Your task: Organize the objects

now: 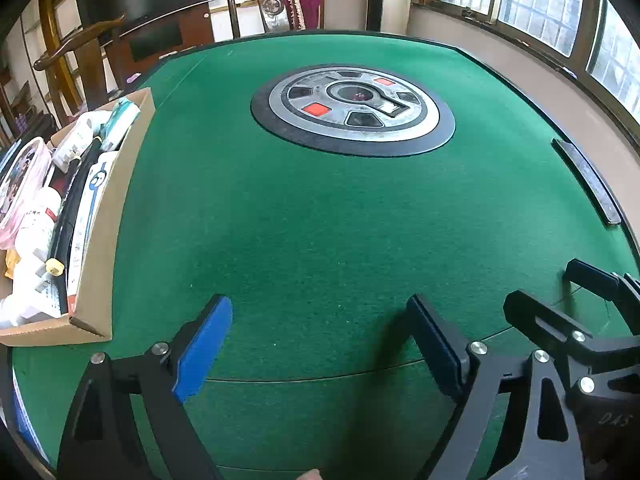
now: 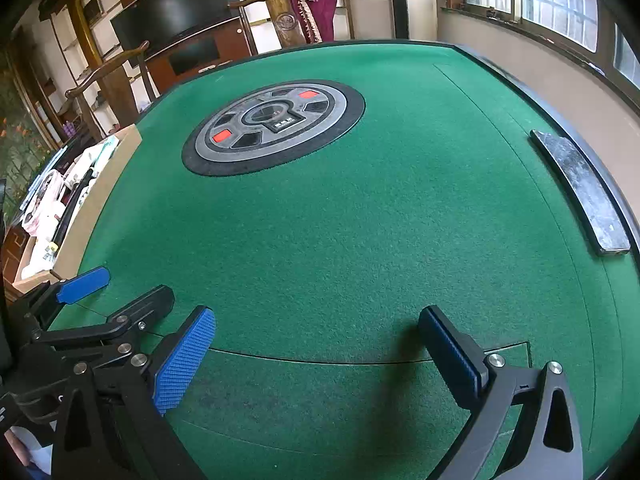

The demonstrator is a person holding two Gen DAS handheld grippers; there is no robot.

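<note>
Left gripper (image 1: 320, 344): jaws wide apart, nothing between, over near felt.
Right gripper (image 2: 320, 356): jaws wide apart, nothing held.
Cardboard box (image 1: 108, 216): far left on the green mahjong table (image 1: 320, 220), packed with household items.

Matt green felt table (image 1: 320, 220); plain cardboard box (image 1: 104, 216).

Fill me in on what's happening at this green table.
A person holds a claw in each hand over a green felt table. The left claw and the right claw are both open and empty, angled down at bare felt near the close edge. A cardboard box on the left side of the table is already packed with bottles, packets and other small items. Nothing loose lies on the felt around the round control panel, so the tidying looks done or nearly so.
</note>
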